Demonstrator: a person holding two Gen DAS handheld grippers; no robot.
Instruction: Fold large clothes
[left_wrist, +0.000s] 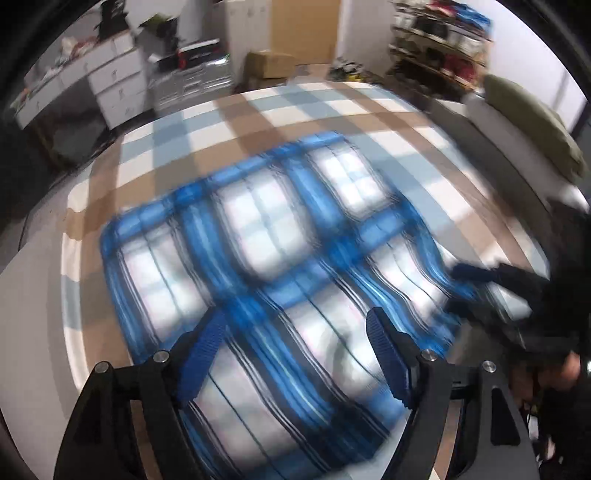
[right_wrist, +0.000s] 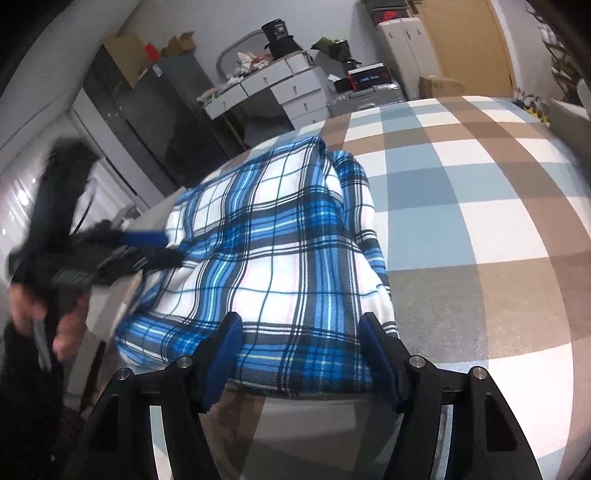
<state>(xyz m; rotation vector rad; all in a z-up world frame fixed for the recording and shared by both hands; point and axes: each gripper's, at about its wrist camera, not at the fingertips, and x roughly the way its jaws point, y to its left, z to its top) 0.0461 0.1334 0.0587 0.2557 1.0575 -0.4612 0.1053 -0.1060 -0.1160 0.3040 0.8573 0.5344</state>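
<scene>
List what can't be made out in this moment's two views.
- Left wrist view: motion blur smears the plaid cloth; its folds and edges can't be read.
- Left wrist view: the right tongs are blurred at the frame's right; any grip is unclear.
- Right wrist view: the left tongs are blurred; contact with the cloth is unclear.
- Right wrist view: the cloth's near-left corner hangs past the bed edge, unseen.
</scene>
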